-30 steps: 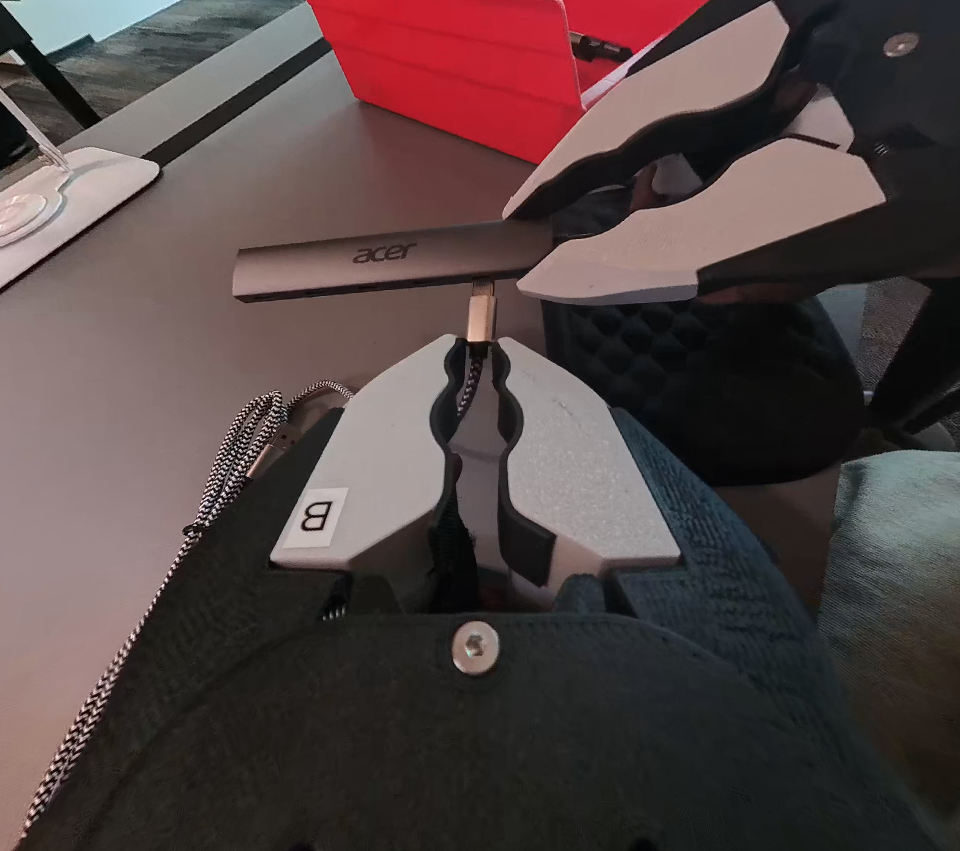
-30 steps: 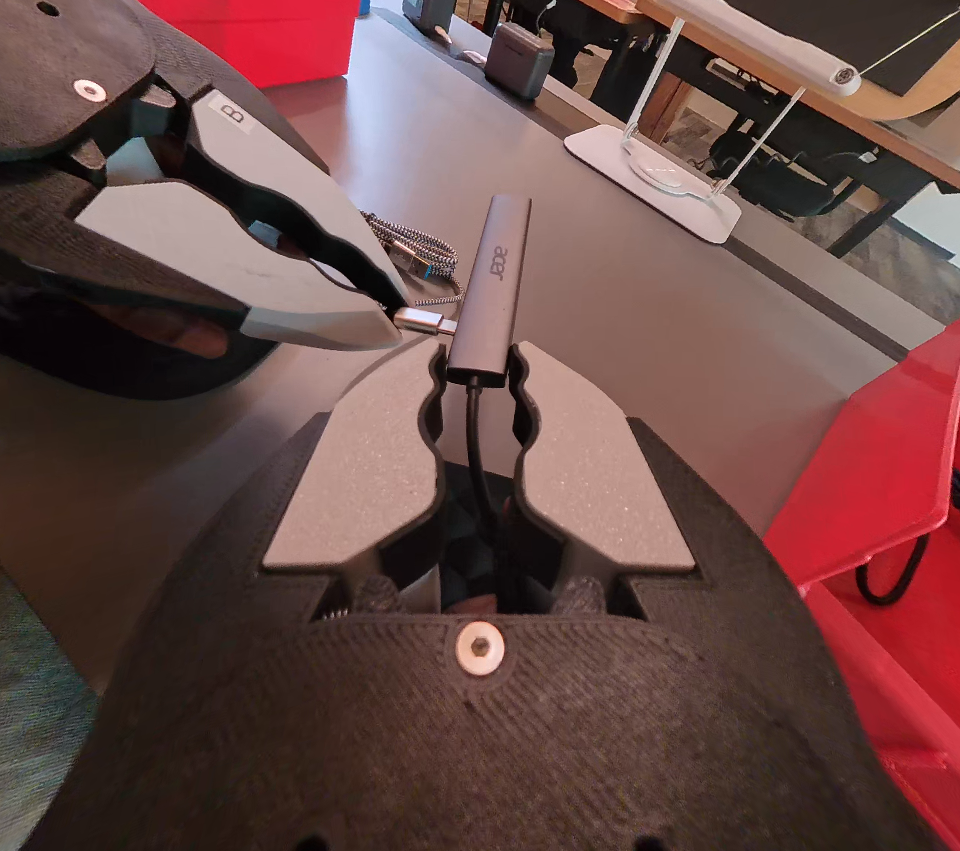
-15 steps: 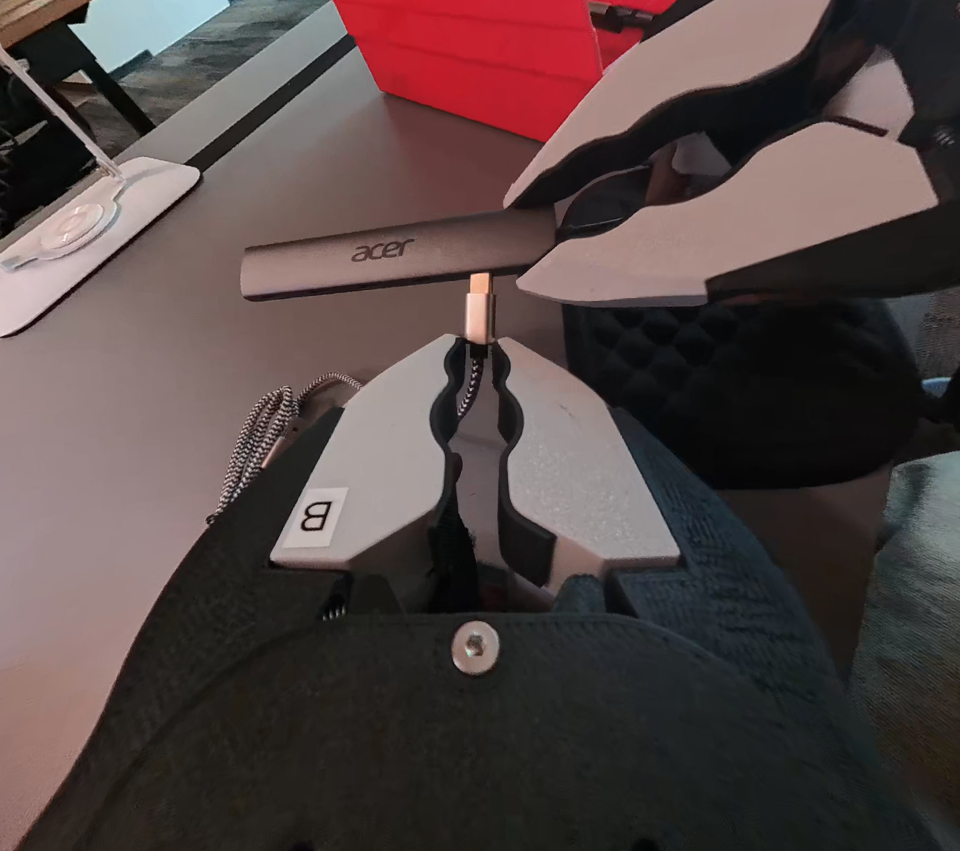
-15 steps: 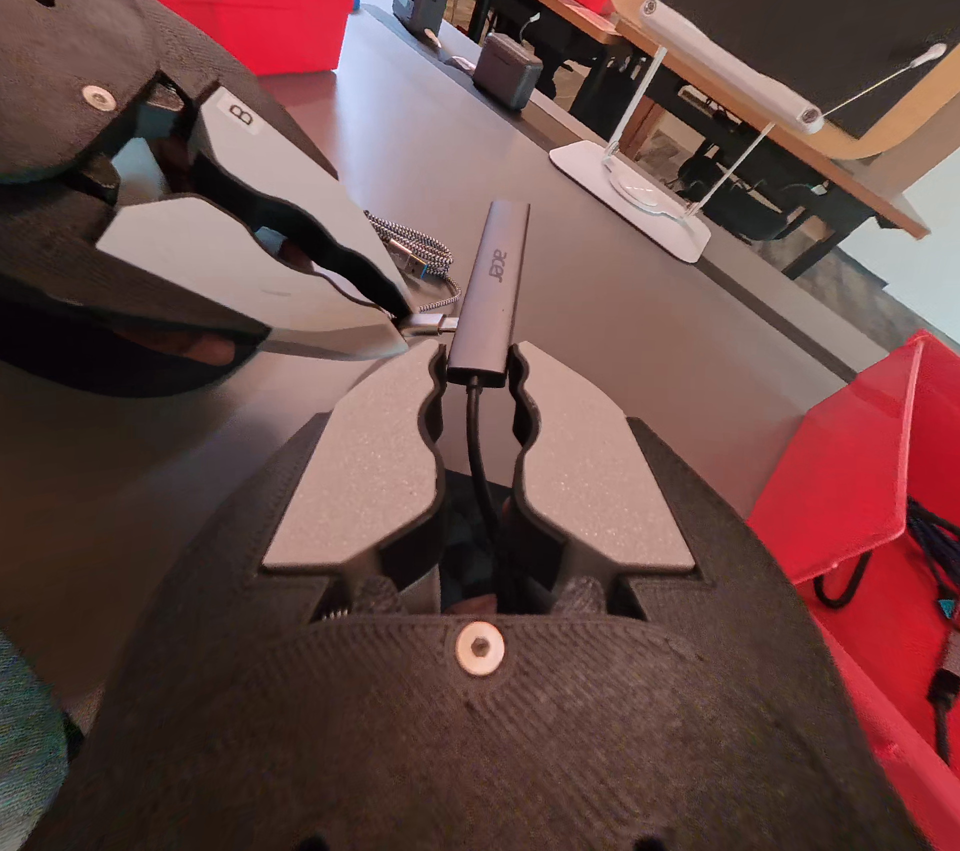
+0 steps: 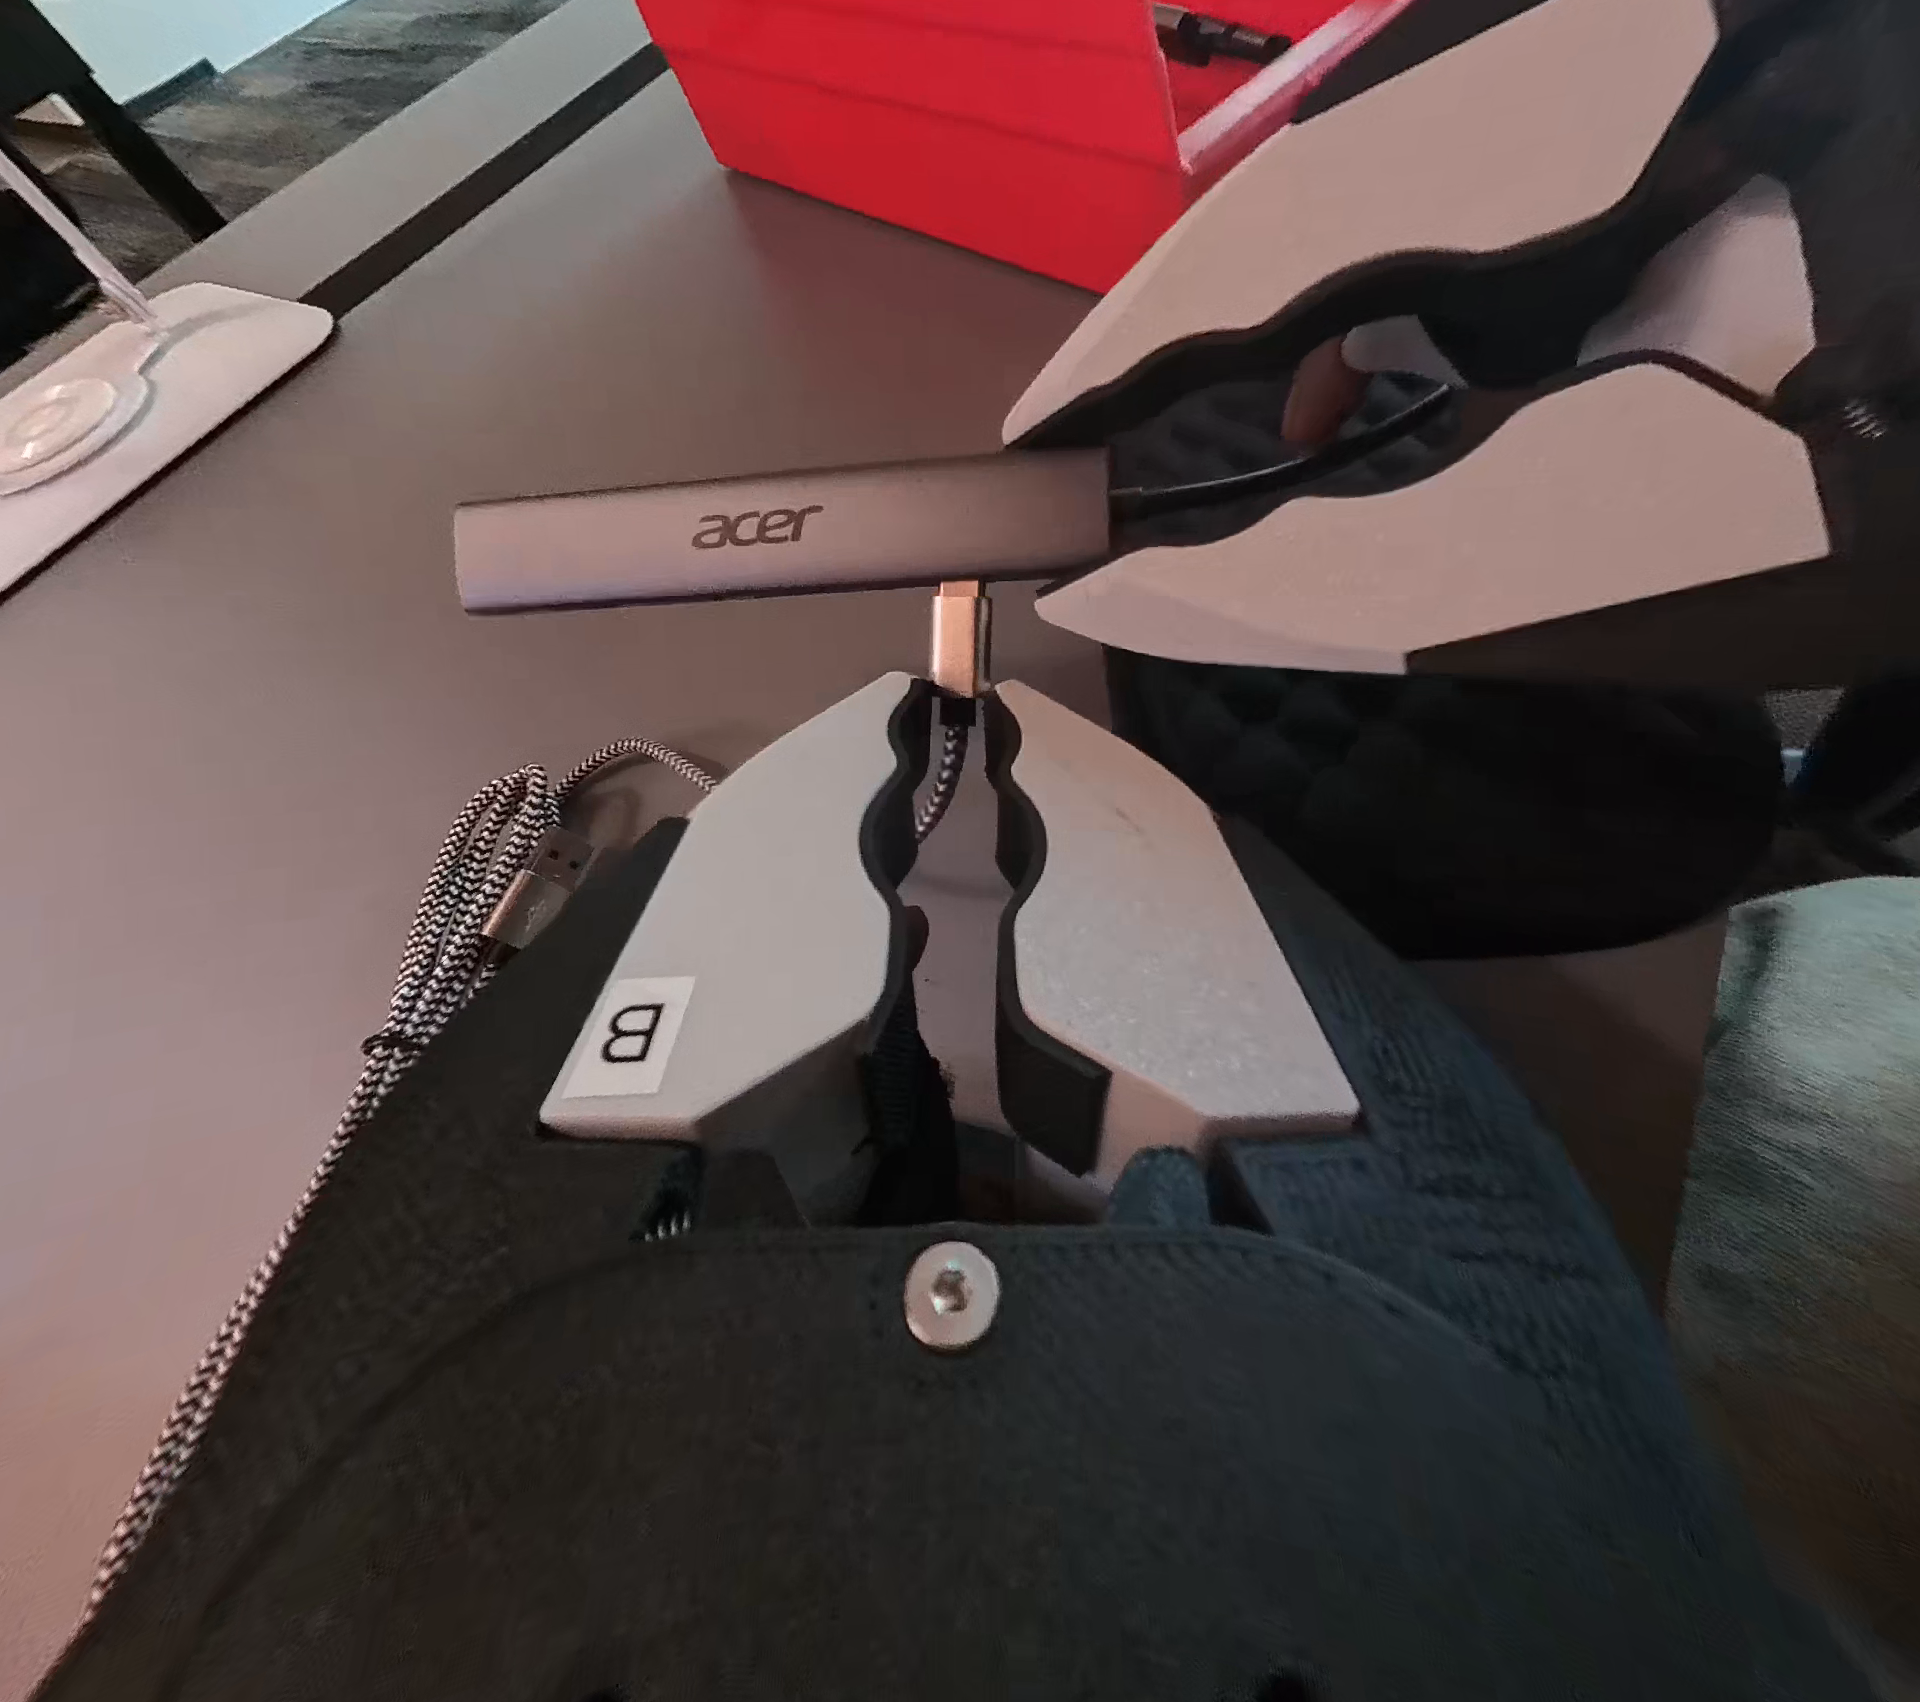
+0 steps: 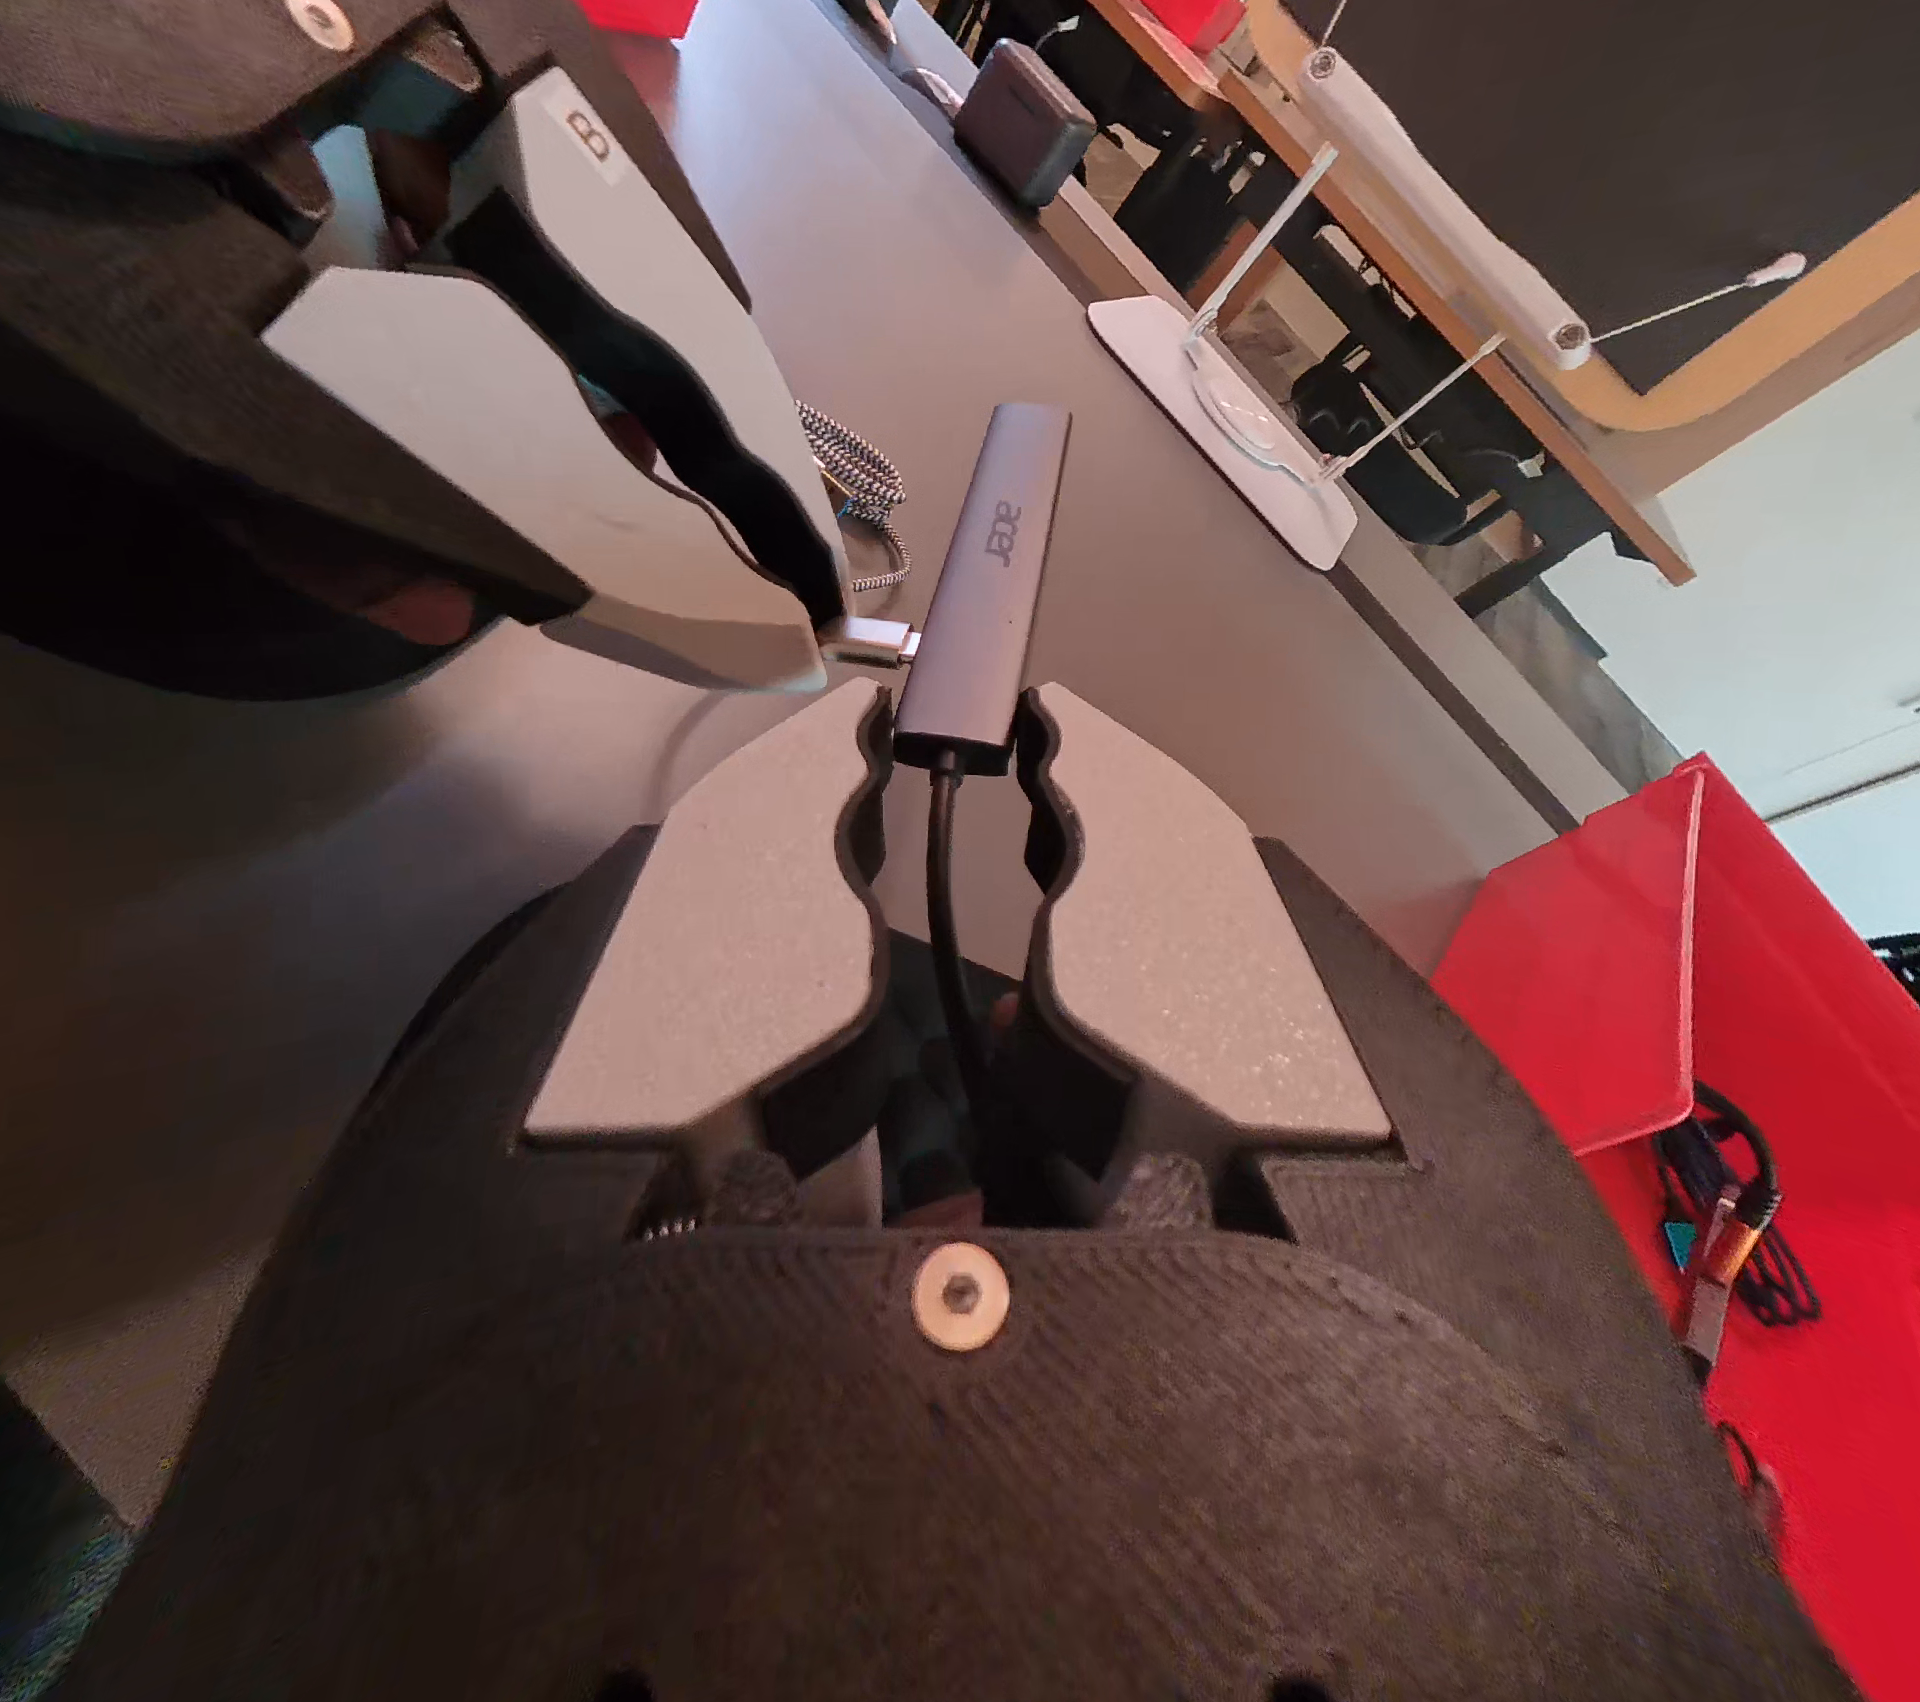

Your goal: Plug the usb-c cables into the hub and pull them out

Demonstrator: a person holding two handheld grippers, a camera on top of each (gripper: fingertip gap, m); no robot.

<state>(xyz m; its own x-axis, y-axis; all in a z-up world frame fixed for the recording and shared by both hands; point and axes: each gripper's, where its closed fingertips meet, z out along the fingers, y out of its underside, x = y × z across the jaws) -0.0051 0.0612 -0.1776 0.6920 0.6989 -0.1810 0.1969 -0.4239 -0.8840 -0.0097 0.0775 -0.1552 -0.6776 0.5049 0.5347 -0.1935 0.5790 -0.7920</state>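
Note:
A slim grey hub (image 5: 779, 532) is held above the dark table by its cable end in my right gripper (image 6: 954, 696), which is shut on it; the right gripper also shows in the left wrist view (image 5: 1049, 530). My left gripper (image 5: 954, 686) is shut on the silver plug (image 5: 961, 642) of a braided black-and-white USB-C cable (image 5: 457, 904). The plug tip meets the hub's side near the right gripper. In the right wrist view the plug (image 6: 878, 640) touches the hub (image 6: 997, 572) from the left, with the left gripper (image 6: 821, 644) behind it.
A red bin (image 5: 935, 42) stands behind the hub, with cables (image 6: 1725, 1237) in it. A white stand base (image 5: 156, 385) lies at the far left on the table (image 5: 312, 665). Two grey adapter blocks (image 6: 1023, 125) sit at the table's far edge. A dark quilted cushion (image 5: 1455, 821) lies under the right gripper. My left and right fingertips are right by each other.
Both grippers have risen and tilted with the hub and plug. The plug tip has stayed at the hub's side port; its depth looks about the same.

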